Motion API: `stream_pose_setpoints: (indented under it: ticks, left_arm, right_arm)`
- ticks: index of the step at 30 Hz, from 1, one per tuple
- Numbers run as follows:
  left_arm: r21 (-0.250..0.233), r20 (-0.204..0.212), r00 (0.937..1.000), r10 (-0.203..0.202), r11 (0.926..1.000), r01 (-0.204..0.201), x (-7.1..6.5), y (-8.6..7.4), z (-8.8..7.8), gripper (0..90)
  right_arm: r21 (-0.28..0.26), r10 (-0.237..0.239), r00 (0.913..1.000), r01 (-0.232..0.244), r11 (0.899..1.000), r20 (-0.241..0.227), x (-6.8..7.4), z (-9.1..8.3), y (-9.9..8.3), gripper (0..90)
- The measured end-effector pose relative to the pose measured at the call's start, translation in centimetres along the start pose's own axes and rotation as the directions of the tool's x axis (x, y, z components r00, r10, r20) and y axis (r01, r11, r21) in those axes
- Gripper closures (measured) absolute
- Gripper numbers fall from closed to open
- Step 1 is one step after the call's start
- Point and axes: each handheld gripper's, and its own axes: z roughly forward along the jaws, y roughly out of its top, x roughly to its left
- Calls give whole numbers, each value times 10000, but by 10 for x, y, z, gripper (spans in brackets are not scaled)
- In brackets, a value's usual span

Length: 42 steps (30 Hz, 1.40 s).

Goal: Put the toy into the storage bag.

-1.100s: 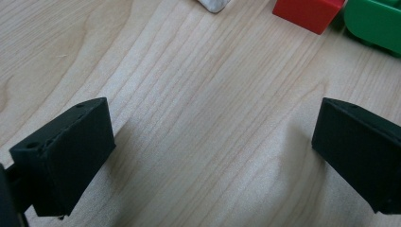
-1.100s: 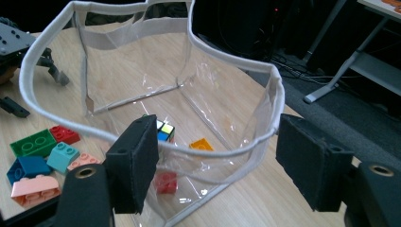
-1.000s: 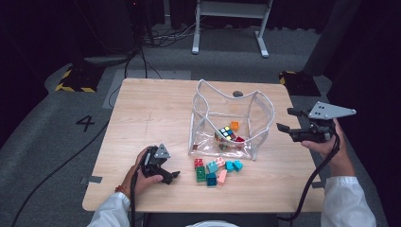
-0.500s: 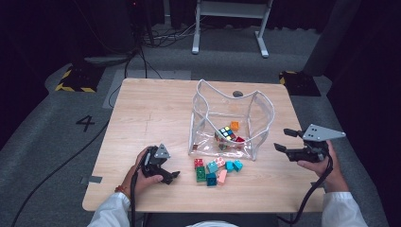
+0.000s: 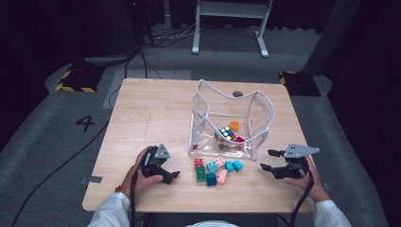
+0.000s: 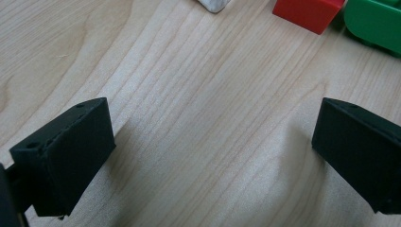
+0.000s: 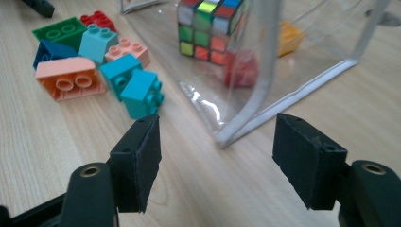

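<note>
Black and parted, your right claw (image 7: 215, 163) holds nothing; its jaws have just been narrowing a little, with only bare tabletop (image 7: 198, 198) between them. Just ahead of it sits the corner of the clear pouch (image 7: 246, 120), and to that claw's left, slightly farther, the teal brick (image 7: 141, 94) leads the loose pile of bricks (image 5: 215, 169). Beyond, inside the pouch, lie the puzzle cube (image 7: 208, 28), a red piece and an orange one. Your left claw (image 6: 213, 142) rests wide and empty, with a red brick (image 6: 307, 12) ahead of it. The risk I see: closing here, the right claw could pinch the pouch's stiff edge instead of a brick, dragging the pouch and scattering the pile.
</note>
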Motion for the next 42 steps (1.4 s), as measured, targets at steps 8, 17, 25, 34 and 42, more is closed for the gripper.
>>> stream_pose_setpoints:
  ticks: [8, 17, 25, 34, 42]
  left_arm:
    - [2, 28, 10000, -5, 10000, 5, 0, 0, 0, 2]
    - [2, -10, 10000, 8, 10000, -8, 0, 0, 0, 1]
    - [-2, 36, 10000, -11, 10000, 11, 0, 0, 0, 1]
    - [-1, -4, 10000, 5, 10000, -5, 0, 0, 0, 1]
    - [-1, 9, 10000, -1, 10000, 1, 0, 0, 0, 1]
  right_arm:
    - [378, -70, 9985, 91, 9992, -551, 17, 25, -15, 349]
    - [602, -452, 9944, 511, 9969, -960, 35, 52, -11, 365]
    - [761, -407, 9970, 456, 9961, -658, 39, 70, -1, 418]
    - [620, -618, 9961, 657, 9959, -635, 44, 76, 4, 546]
    - [552, -448, 9981, 471, 9974, -417, 44, 76, 3, 664]
